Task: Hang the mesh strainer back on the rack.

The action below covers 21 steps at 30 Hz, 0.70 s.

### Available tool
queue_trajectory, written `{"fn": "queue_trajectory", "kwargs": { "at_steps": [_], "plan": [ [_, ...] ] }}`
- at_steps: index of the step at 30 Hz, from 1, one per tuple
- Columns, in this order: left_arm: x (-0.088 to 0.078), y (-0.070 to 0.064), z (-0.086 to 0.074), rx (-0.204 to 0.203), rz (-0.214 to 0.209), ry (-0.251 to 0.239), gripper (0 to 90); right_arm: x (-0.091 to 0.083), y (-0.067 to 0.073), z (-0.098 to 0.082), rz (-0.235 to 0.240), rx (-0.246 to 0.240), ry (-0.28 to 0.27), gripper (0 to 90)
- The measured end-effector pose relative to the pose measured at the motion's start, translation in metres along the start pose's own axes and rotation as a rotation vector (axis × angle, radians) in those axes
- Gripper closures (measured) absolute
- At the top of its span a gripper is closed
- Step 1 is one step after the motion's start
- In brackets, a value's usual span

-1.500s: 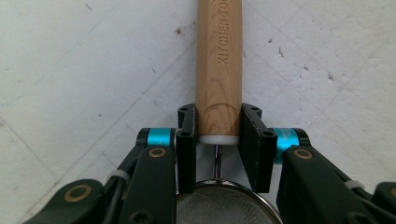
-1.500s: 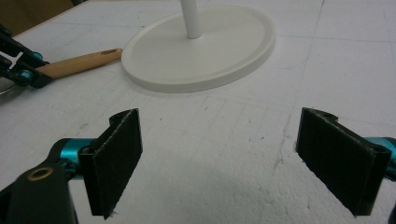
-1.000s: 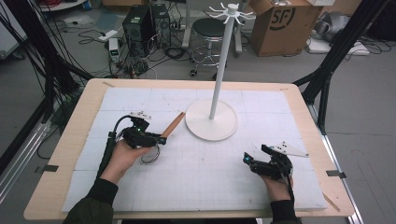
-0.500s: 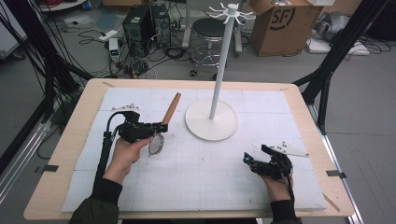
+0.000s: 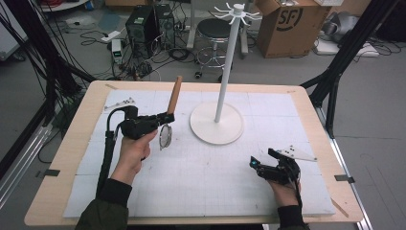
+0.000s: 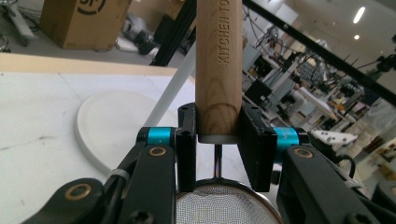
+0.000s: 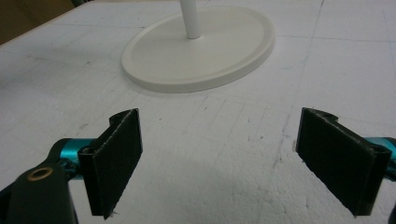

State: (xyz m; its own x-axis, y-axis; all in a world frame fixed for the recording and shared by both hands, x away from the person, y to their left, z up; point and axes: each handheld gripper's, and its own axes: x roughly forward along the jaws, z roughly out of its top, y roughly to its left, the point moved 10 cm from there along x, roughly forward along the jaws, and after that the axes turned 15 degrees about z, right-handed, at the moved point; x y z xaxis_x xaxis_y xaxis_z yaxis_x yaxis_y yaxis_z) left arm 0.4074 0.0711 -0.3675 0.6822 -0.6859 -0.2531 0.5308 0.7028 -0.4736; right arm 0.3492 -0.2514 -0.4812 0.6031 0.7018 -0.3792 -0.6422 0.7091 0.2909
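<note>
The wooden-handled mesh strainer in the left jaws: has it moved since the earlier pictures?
Yes. The wooden-handled mesh strainer has tipped from lying low to upright, its handle now rising toward the table's far edge, left of the white round stand base.

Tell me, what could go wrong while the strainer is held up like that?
The left gripper pinches only the very bottom of the strainer's wooden handle, so the smooth wood might slip or swing between the fingers. The tall white stand is close by, so the handle could bump its pole and rock it. The right gripper rests open on the table, too far away to catch anything.
</note>
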Motion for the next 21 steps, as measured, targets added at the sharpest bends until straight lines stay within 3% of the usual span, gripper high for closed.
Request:
{"fn": "queue_trajectory", "kwargs": {
  "at_steps": [3, 8, 12, 16, 21],
  "plan": [
    [0.001, -0.005, 0.006, 0.009, -0.014, -0.029, 69.8, 0.0, 0.0, 0.0, 0.001, -0.001, 0.001, 13.8],
    [0.002, -0.023, 0.019, 0.018, -0.079, -0.084, 69.8, 0.0, 0.0, 0.0, 0.002, 0.0, -0.002, 13.8],
    [0.005, -0.029, 0.028, 0.05, -0.062, -0.079, 69.8, -0.001, -0.001, 0.001, 0.001, 0.003, -0.007, 13.8],
    [0.008, -0.043, 0.041, 0.077, -0.087, -0.086, 69.8, -0.001, 0.0, 0.001, 0.006, 0.002, -0.008, 13.8],
    [0.012, -0.056, 0.062, 0.114, -0.075, -0.094, 69.8, -0.003, -0.001, 0.003, 0.005, 0.006, -0.019, 13.8]
  ]
}}
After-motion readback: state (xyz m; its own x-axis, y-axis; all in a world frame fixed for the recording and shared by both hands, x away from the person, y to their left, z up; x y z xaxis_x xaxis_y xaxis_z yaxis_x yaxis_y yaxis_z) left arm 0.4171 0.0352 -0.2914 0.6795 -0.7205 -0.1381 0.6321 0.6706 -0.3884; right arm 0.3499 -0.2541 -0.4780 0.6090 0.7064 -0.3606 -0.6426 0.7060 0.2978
